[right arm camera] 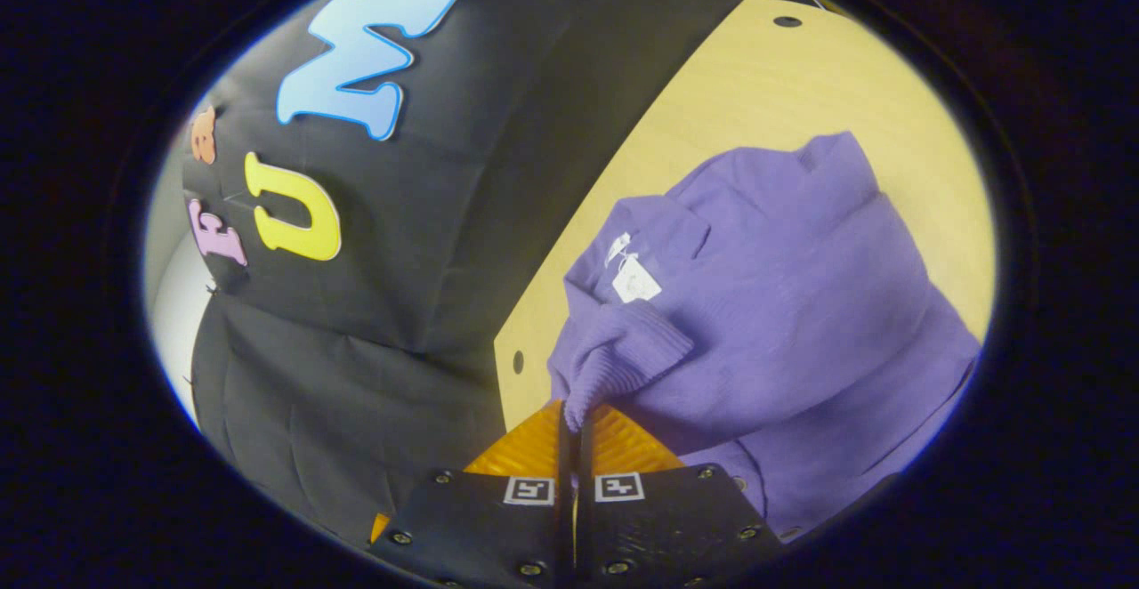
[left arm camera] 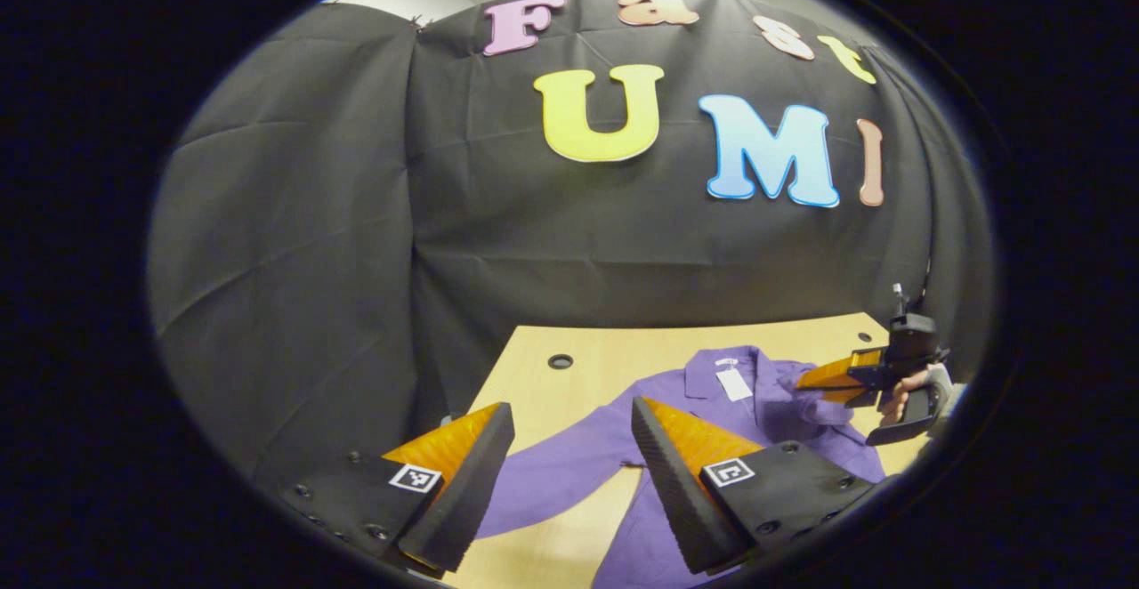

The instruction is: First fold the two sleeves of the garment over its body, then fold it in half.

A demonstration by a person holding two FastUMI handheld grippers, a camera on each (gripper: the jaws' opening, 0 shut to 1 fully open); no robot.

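Note:
A purple garment [left arm camera: 712, 411] lies collar-away on the wooden table [left arm camera: 605, 367], a white tag [left arm camera: 733, 383] at its neck. One sleeve [left arm camera: 561, 469] stretches out flat to the left, under my left gripper [left arm camera: 571, 411], which hovers open above it. In the right gripper view, my right gripper [right arm camera: 577, 415] is shut on the ribbed cuff [right arm camera: 614, 358] of the other sleeve, held over the garment's body [right arm camera: 801, 304] near the tag [right arm camera: 634, 282]. Farther off in the left gripper view, the right gripper [left arm camera: 805, 383] holds that sleeve above the chest, with a hand [left arm camera: 899, 398] behind it.
The table has small round holes [left arm camera: 561, 361] near its far edge, one also in the right gripper view [right arm camera: 787, 21]. Black cloth wall [left arm camera: 445, 215] stands close behind the table. Bare wood [right arm camera: 801, 82] lies beyond the collar.

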